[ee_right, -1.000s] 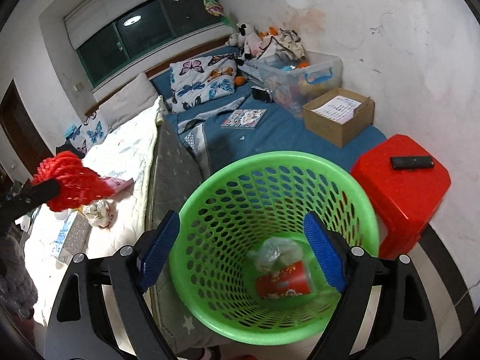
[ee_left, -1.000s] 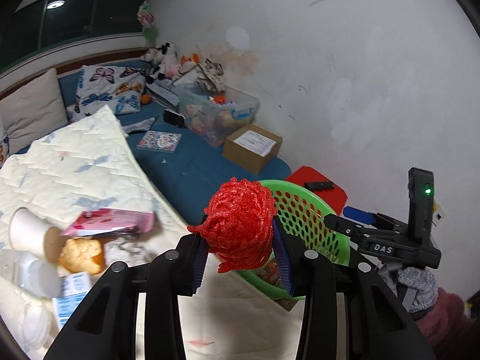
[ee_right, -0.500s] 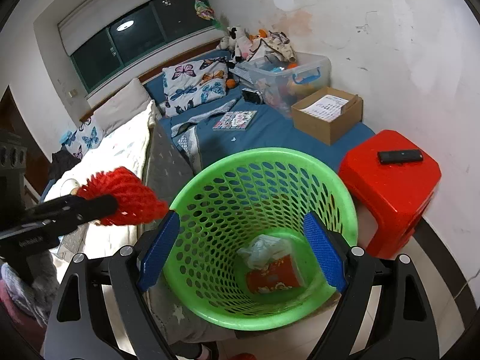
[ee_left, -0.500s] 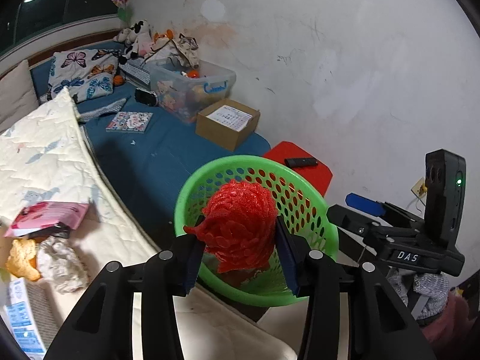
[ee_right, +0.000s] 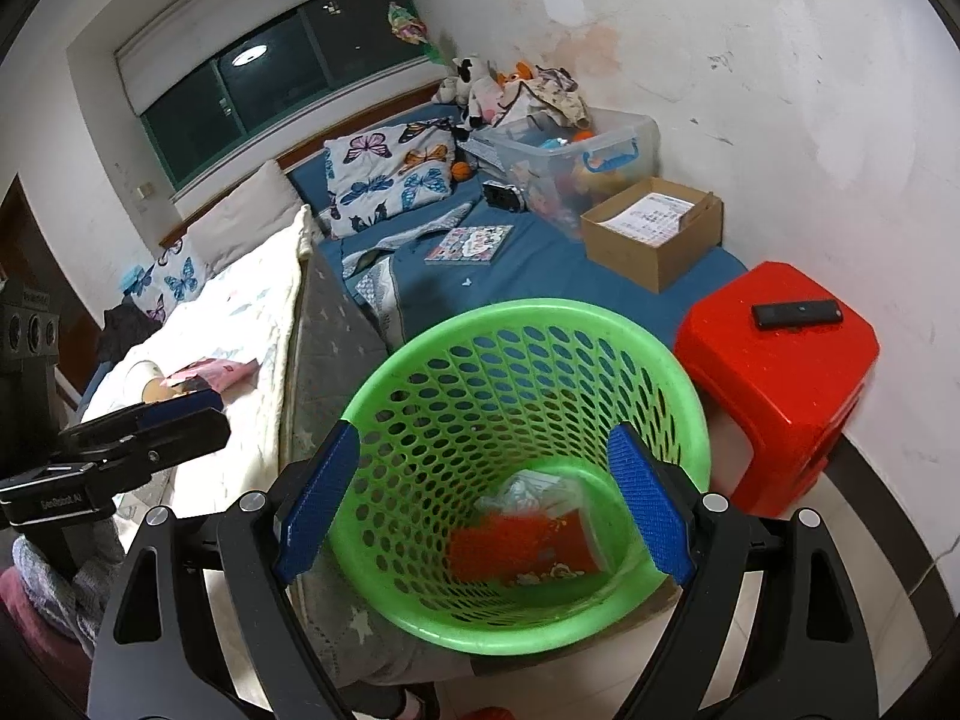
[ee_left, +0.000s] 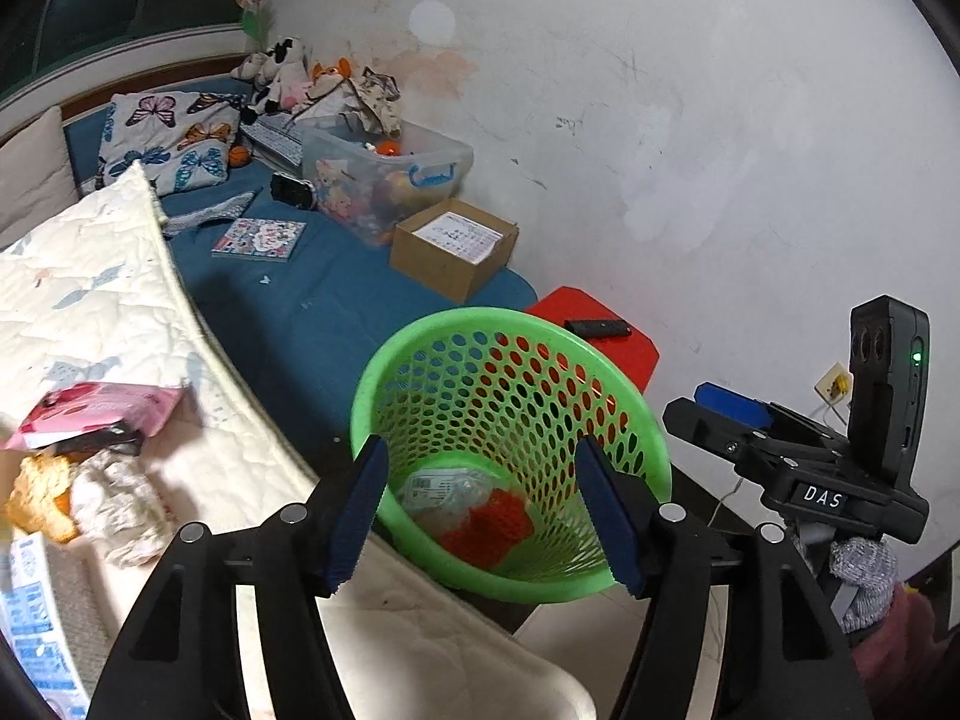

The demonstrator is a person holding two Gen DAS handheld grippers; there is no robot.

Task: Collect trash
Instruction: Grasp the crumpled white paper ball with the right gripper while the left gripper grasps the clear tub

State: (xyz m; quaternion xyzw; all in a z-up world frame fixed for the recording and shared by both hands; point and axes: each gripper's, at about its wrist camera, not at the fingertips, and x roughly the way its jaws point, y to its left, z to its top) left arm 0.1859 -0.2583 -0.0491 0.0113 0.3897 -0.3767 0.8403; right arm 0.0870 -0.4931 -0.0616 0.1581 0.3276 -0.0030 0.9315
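left wrist view: left gripper [ee_left: 477, 507], black frame, blue pads; jaws just opened further, now well apart, nothing between them. beyond the pads: round green perforated plastic basket [ee_left: 384, 378], standing beside the bed edge. inside, at the bottom: crumpled red mesh net [ee_left: 486, 525], loose, touching a clear plastic wrapper with printed label [ee_left: 441, 489].
on the cream quilted bed cover [ee_left: 90, 300], left of the gripper: pink snack packet [ee_left: 102, 411], crumpled white paper wad [ee_left: 117, 495], orange-brown lump [ee_left: 36, 495], all close together near the cover's edge.
behind the basket: red plastic stool [ee_left: 600, 324] carrying a black remote control [ee_left: 597, 328]. right gripper [ee_left: 729, 420] at right edge of view, side-on.

right wrist view: right gripper [ee_right: 480, 507], blue pads; jaws spread wide, straddling the view of the same basket [ee_right: 540, 315], gripping nothing. at the basket bottom: red mesh net [ee_right: 510, 543] lying against a red printed paper cup [ee_right: 570, 543] and the clear wrapper [ee_right: 528, 489]. left gripper [ee_right: 162, 420] at left, over the bed cover [ee_right: 252, 300]. stool [ee_right: 774, 372] just right of the basket, remote [ee_right: 795, 314] on top.
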